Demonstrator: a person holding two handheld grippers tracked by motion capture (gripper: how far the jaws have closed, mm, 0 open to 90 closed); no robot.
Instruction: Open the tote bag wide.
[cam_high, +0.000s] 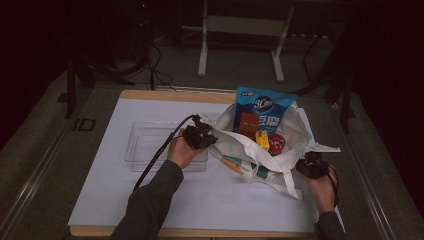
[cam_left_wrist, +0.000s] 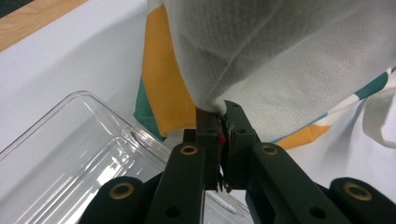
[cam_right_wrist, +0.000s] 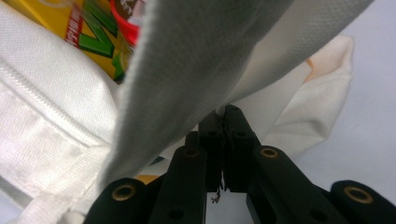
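A white cloth bag with orange and teal patches lies open on the white mat. Inside it stand a blue snack pouch, a brown packet, a yellow packet and a red-lidded item. My left gripper is shut on the bag's left rim; the left gripper view has the white fabric pinched between the jaws of that gripper. My right gripper is shut on the bag's right edge, with cloth draped over its jaws and the yellow packet behind.
A clear plastic tray sits left of the bag under my left hand, also close in the left gripper view. The white mat covers a wooden board. A white stand's legs are beyond the table.
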